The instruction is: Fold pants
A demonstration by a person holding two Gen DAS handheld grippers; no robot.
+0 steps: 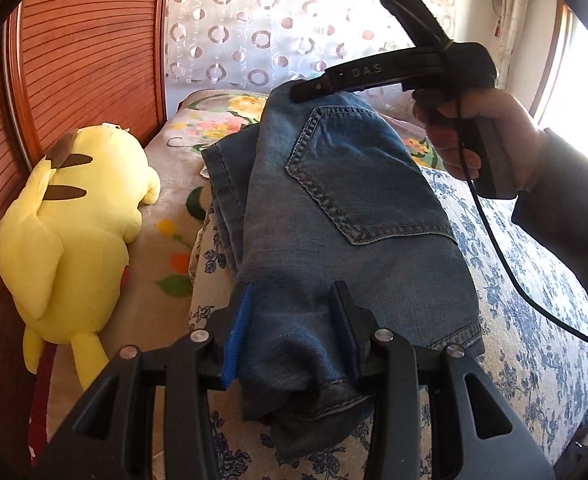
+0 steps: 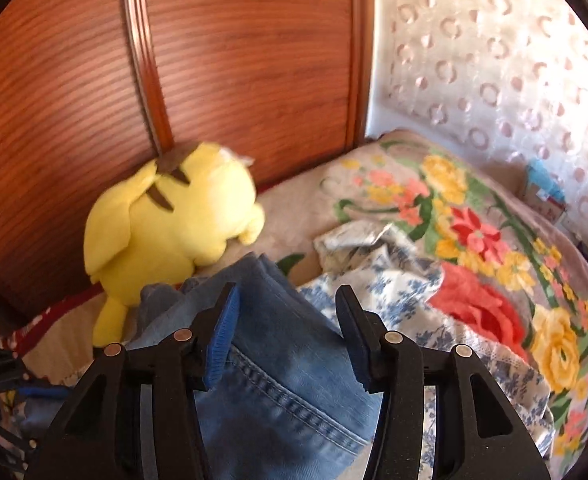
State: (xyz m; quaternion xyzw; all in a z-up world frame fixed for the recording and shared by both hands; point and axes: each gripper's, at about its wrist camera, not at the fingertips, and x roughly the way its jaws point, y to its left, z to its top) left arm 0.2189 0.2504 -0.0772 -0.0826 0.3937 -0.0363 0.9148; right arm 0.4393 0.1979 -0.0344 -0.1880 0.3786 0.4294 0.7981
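Now, one pair of blue jeans (image 1: pixel 345 208) lies folded in a pile on the bed (image 1: pixel 533 280). One yellow plush toy (image 1: pixel 74 216) lies beside the jeans, against the wooden headboard (image 1: pixel 86 60). Two hand-held grippers are in use, one in each hand.

Over the bed is a white cover with small blue flowers (image 2: pixel 405 304). Next to it is a blanket with big red and yellow flowers (image 2: pixel 493 264). Behind the bed hangs a white curtain with round rings on it (image 1: pixel 254 20). Bright light comes in at a window (image 1: pixel 573 80) on the right of the left wrist view.

One back pocket (image 1: pixel 349 176) of the jeans faces up. The left hand-held gripper (image 1: pixel 294 344) has its two fingers partly closed on the near end of the jeans, and the thick cloth fills the gap between them. The hem bunches up right there.

The right hand-held gripper (image 2: pixel 286 332) is at the far end of the jeans, up near the waist. Its fingers stand partly open. The blue-padded finger (image 2: pixel 222 332) touches the cloth, but the other finger is off to the side over the cover, so it is not pinching the jeans. In the left wrist view a person's hand (image 1: pixel 477 136) holds this tool by its handle, with a black cable (image 1: pixel 505 264) hanging down.
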